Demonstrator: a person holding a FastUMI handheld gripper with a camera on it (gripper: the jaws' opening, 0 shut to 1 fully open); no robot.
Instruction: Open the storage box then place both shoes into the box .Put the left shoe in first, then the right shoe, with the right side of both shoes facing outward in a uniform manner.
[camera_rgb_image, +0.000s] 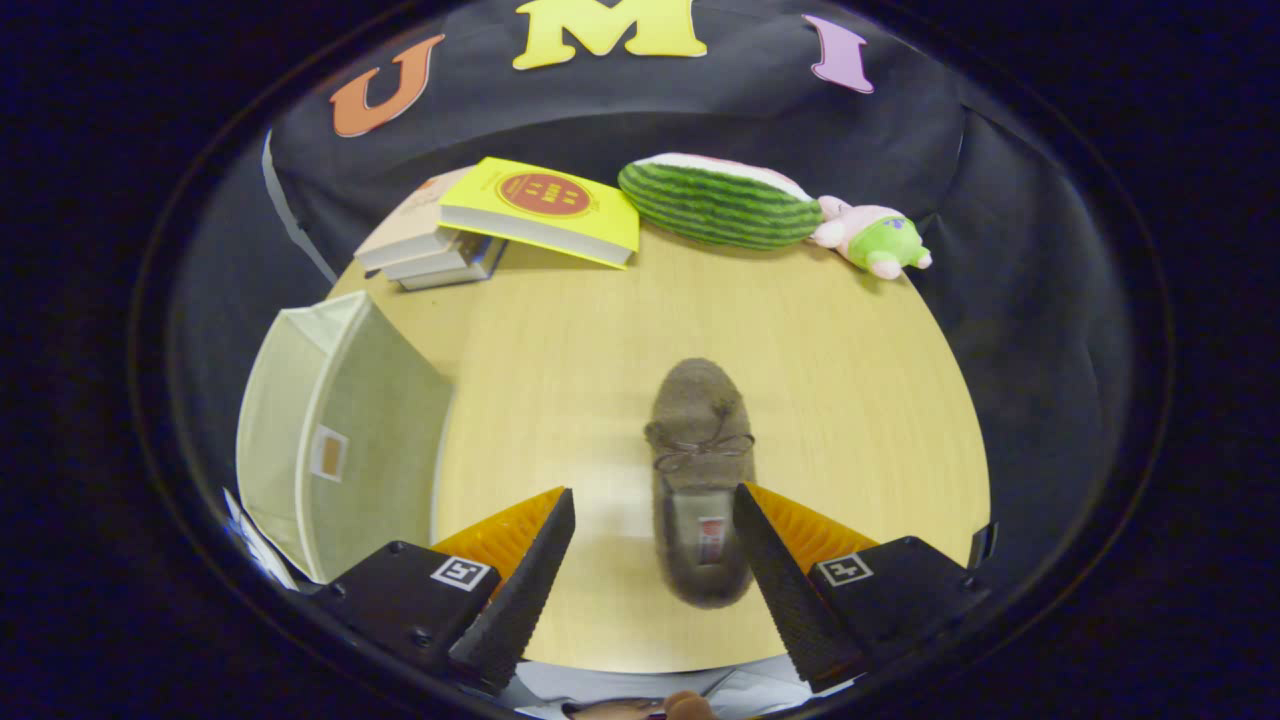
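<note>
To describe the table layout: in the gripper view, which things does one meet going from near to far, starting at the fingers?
Open gripper → brown slipper between its fingers → bare table → watermelon plush.

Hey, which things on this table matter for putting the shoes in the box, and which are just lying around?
For the job:
- brown slipper, lying between the open gripper fingers, nearer the right one
- fabric storage box, left of the gripper

Just lying about:
- stack of books
- watermelon plush
- pink and green plush toy
</note>
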